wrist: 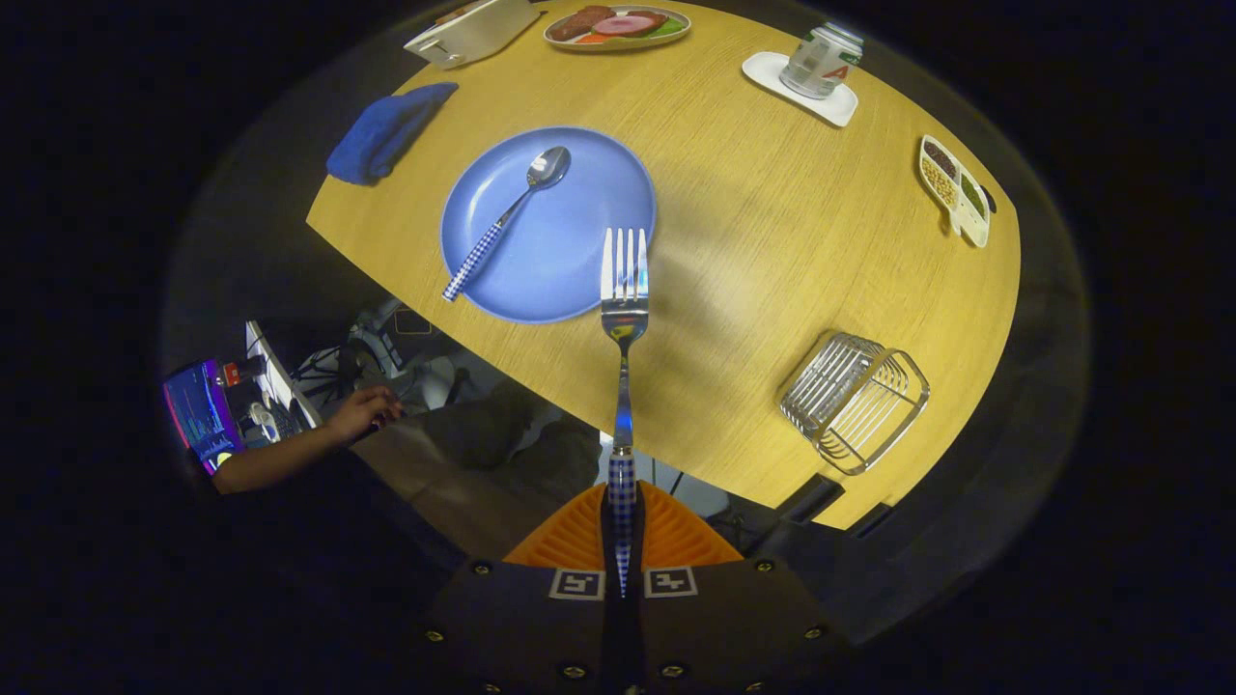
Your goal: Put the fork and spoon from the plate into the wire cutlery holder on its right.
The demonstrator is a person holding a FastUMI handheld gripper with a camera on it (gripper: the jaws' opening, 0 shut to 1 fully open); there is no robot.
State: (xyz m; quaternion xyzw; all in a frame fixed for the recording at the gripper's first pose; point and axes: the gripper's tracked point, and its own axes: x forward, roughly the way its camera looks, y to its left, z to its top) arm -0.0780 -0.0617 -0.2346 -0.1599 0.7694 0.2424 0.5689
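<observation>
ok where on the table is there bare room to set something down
Widest bare wood lies between the round blue plate, white coaster and wire cutlery holder. The far edge is crowded. The gripper is shut on the checked-handled fork.

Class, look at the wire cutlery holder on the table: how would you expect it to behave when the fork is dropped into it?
The wire cutlery holder looks open and light, so it may slide on the smooth table. It seems tilted or on its side, so it might rock. The gripper is shut on the fork.
</observation>
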